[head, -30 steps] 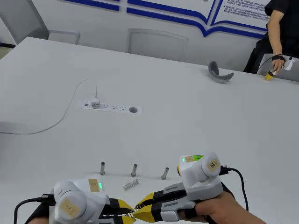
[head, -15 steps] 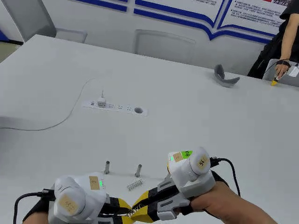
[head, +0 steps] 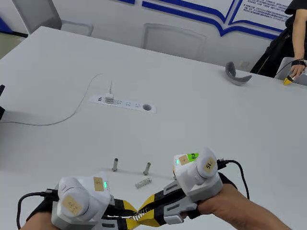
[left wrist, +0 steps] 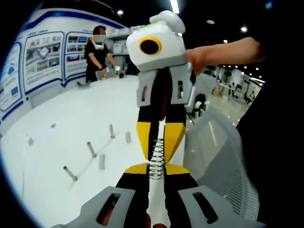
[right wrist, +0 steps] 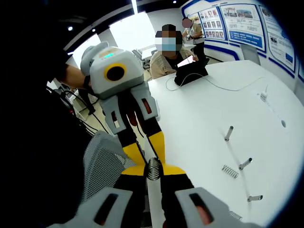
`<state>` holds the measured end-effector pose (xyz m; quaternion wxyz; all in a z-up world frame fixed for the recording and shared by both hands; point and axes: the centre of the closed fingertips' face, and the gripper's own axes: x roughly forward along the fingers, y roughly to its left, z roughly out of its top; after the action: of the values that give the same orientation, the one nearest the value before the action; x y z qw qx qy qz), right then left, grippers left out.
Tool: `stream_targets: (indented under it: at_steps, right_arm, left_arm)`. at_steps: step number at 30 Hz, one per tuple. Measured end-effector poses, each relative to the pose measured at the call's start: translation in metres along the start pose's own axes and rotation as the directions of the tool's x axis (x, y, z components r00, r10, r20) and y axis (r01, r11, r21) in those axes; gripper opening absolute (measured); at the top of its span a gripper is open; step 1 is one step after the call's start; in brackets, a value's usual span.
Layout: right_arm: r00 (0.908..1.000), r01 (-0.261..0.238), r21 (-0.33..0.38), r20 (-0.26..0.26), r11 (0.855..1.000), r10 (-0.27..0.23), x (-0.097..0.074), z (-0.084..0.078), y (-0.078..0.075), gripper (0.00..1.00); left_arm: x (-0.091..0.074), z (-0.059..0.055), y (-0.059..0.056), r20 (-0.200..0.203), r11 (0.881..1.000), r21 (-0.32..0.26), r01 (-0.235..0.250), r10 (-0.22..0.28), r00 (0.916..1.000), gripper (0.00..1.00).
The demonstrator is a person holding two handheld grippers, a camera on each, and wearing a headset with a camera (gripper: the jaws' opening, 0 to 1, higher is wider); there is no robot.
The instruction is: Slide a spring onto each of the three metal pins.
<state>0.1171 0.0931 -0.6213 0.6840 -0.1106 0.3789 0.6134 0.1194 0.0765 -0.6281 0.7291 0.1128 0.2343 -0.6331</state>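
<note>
Nearer the loose spring [head: 143,182] than before, the right gripper [head: 147,214] is clamped with the left gripper [head: 130,217] on one held spring [left wrist: 156,159], next to be aligned over a pin [head: 147,168].

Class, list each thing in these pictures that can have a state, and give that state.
held spring, gripped at both ends, on no pin
left gripper, shut on one end of it
right gripper, shut on the other end
metal pins, all three bare
loose spring, lying near the pins
power strip, one plug in
</note>
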Motion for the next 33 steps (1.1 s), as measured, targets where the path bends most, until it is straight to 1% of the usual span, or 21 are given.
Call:
stream_targets:
  at_steps: [4,8,13,14,16,20,21,23,24,26,27,29,31,32,33]
  right_arm:
    - [0.9999,0.01,0.02,0.005,1.0,-0.01,0.005,0.002,-0.001,0.12]
    - [0.9998,0.018,0.042,0.013,0.999,-0.018,0.007,0.004,-0.003,0.12]
    - [0.9983,0.028,0.085,0.048,0.996,-0.033,0.007,0.007,-0.006,0.12]
    - [0.9981,0.033,0.094,0.049,0.995,-0.038,0.007,0.006,-0.007,0.12]
    - [0.9975,0.047,0.099,0.048,0.994,-0.052,0.007,0.006,-0.009,0.12]
    - [0.9957,0.073,0.12,0.048,0.99,-0.08,0.004,0.003,-0.015,0.12]
    - [0.9948,0.084,0.126,0.047,0.989,-0.09,0.003,0.003,-0.018,0.12]
    - [0.9931,0.1,0.133,0.047,0.986,-0.107,0.002,0.001,-0.022,0.12]
    - [0.9915,0.115,0.142,0.046,0.983,-0.122,0.001,0.0,-0.027,0.12]
    - [0.9889,0.135,0.151,0.042,0.979,-0.143,0.0,0.0,-0.032,0.12]
    - [0.9863,0.153,0.158,0.036,0.976,-0.161,0.0,-0.002,-0.036,0.12]
    - [0.983,0.174,0.164,0.029,0.971,-0.181,-0.001,-0.003,-0.042,0.12]
    - [0.9798,0.192,0.169,0.022,0.967,-0.199,-0.002,-0.004,-0.047,0.12]
    - [0.9778,0.203,0.169,0.018,0.964,-0.209,-0.003,-0.004,-0.05,0.12]
    - [0.9769,0.207,0.17,0.017,0.963,-0.213,-0.003,-0.004,-0.052,0.12]
  left_arm:
    - [-0.003,-0.005,0.003,0.008,1.0,-0.013,-0.007,0.007,0.9999,0.11]
    - [-0.007,-0.009,0.007,0.02,0.999,-0.04,-0.013,0.014,0.9997,0.12]
    - [-0.011,-0.017,0.013,0.017,0.998,-0.055,-0.03,0.031,0.9994,0.14]
    - [-0.014,-0.019,0.016,0.017,0.997,-0.066,-0.035,0.037,0.9992,0.14]
    - [-0.016,-0.022,0.019,0.02,0.997,-0.07,-0.041,0.043,0.9989,0.16]
    - [-0.024,-0.028,0.033,0.029,0.99,-0.116,-0.081,0.085,0.996,0.17]
    - [-0.027,-0.029,0.039,0.035,0.986,-0.135,-0.097,0.103,0.9941,0.17]
    - [-0.031,-0.03,0.046,0.041,0.981,-0.153,-0.116,0.124,0.9915,0.19]
    - [-0.035,-0.032,0.053,0.041,0.976,-0.166,-0.141,0.15,0.9878,0.2]
    - [-0.04,-0.033,0.061,0.041,0.97,-0.176,-0.167,0.177,0.9833,0.22]
    - [-0.043,-0.035,0.067,0.04,0.963,-0.186,-0.194,0.205,0.978,0.23]
    - [-0.05,-0.037,0.077,0.039,0.953,-0.195,-0.233,0.245,0.9687,0.25]
    - [-0.053,-0.039,0.083,0.038,0.943,-0.211,-0.259,0.272,0.9615,0.27]
    - [-0.056,-0.041,0.088,0.032,0.935,-0.22,-0.279,0.293,0.9555,0.28]
    - [-0.058,-0.042,0.091,0.031,0.931,-0.223,-0.289,0.303,0.9524,0.29]
